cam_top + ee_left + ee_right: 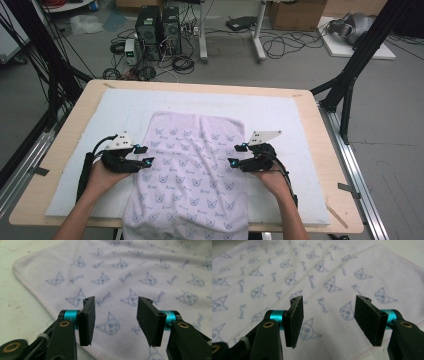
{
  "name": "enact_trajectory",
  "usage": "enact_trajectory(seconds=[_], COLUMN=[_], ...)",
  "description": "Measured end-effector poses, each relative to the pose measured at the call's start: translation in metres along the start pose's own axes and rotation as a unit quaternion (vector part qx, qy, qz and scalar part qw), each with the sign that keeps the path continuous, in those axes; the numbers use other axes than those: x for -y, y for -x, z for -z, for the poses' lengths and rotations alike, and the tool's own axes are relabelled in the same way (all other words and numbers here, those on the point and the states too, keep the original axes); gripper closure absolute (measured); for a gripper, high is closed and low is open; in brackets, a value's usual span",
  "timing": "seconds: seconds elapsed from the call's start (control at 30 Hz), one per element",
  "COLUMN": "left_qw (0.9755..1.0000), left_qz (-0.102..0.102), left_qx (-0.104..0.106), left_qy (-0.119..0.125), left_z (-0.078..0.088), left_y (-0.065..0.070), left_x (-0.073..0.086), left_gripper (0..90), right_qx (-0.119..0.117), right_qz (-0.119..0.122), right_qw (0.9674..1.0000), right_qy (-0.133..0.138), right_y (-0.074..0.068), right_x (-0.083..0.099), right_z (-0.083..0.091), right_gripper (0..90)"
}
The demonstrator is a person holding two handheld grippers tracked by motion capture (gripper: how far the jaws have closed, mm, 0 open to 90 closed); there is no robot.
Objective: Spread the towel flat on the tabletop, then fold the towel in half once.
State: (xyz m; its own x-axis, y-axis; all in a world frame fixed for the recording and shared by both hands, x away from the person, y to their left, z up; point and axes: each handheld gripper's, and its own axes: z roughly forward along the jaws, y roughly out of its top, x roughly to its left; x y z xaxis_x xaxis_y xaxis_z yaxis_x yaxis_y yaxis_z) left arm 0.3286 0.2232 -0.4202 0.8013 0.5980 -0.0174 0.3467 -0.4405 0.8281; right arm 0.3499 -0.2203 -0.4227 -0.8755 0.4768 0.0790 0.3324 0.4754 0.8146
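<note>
A pale lilac towel printed with small blue cat faces lies spread on the white mat, and its near end hangs over the table's front edge. At the towel's left edge, my left gripper points inward. My right gripper does the same at the right edge. In the left gripper view the gripper stands open above the towel near its hemmed corner, with nothing between the pads. The right gripper view shows that gripper open too, over the towel close to its right hem.
The mat covers most of a light wooden table. Black frame posts stand at the table's right and left sides. On the floor beyond the far edge are computer towers, cables and boxes.
</note>
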Motion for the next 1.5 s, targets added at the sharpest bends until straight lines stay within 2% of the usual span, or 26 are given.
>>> enact_trajectory(seconds=[0.03,0.17,0.23,0.33,0.4,0.5,0.67,0.87,1.03,1.17,1.2,1.23,1.3,1.37,1.43,1.5], left_qw=[1.0000,0.9999,1.0000,0.9999,0.9999,0.9998,0.9997,1.0000,1.0000,0.9999,0.9999,0.9999,0.9998,0.9996,0.9993,0.9991], left_qz=[-0.002,-0.004,0.000,0.000,0.000,0.013,0.021,0.001,0.007,0.012,0.012,0.015,0.020,0.022,0.028,0.032], left_qx=[0.002,0.002,0.005,0.005,0.008,0.012,0.011,0.005,0.006,-0.001,-0.005,-0.006,-0.009,-0.015,-0.019,-0.024], left_qy=[-0.009,-0.016,-0.005,-0.014,-0.009,0.011,0.007,-0.002,0.000,-0.004,-0.001,0.001,0.002,-0.008,-0.016,-0.016], left_z=[-0.002,-0.004,-0.002,0.001,0.004,0.008,0.008,0.005,-0.001,-0.005,-0.006,-0.007,-0.011,-0.016,-0.022,-0.027], left_y=[-0.002,-0.009,-0.014,-0.021,-0.025,-0.032,-0.039,-0.047,-0.059,-0.067,-0.069,-0.071,-0.076,-0.080,-0.084,-0.087], left_x=[-0.002,-0.009,-0.011,-0.016,-0.019,-0.020,-0.022,-0.044,-0.060,-0.067,-0.068,-0.069,-0.067,-0.064,-0.060,-0.057], left_gripper=[49.3,49.0,49.3,49.6,49.5,49.8,49.8,50.2,50.9,52.2,52.2,52.9,53.5,53.9,54.2,55.2], right_qx=[0.002,0.000,-0.002,-0.003,-0.005,-0.005,-0.004,-0.005,0.001,0.008,0.012,0.012,0.014,0.021,0.023,0.033], right_qz=[0.003,0.003,0.003,0.002,0.001,0.002,0.005,0.010,0.018,0.013,0.015,0.007,-0.005,-0.008,-0.013,-0.014], right_qw=[1.0000,1.0000,1.0000,1.0000,1.0000,1.0000,1.0000,0.9999,0.9998,0.9999,0.9998,0.9999,0.9999,0.9997,0.9996,0.9992], right_qy=[-0.003,-0.004,-0.003,0.001,0.001,0.000,0.001,-0.002,-0.009,-0.003,0.005,0.006,-0.004,-0.013,-0.011,-0.018], right_y=[0.001,0.003,0.005,0.008,0.011,0.016,0.023,0.033,0.043,0.056,0.059,0.061,0.067,0.070,0.073,0.076], right_x=[-0.001,-0.005,-0.005,-0.008,-0.011,-0.014,-0.026,-0.040,-0.053,-0.064,-0.064,-0.062,-0.058,-0.054,-0.052,-0.049], right_z=[0.000,0.000,0.000,0.000,0.001,0.000,0.002,0.003,0.003,0.007,0.008,0.008,0.004,0.000,-0.003,-0.007], right_gripper=[40.0,39.4,39.4,39.6,39.6,39.4,38.9,38.7,38.7,39.0,39.2,39.0,38.5,38.6,39.5,40.5])
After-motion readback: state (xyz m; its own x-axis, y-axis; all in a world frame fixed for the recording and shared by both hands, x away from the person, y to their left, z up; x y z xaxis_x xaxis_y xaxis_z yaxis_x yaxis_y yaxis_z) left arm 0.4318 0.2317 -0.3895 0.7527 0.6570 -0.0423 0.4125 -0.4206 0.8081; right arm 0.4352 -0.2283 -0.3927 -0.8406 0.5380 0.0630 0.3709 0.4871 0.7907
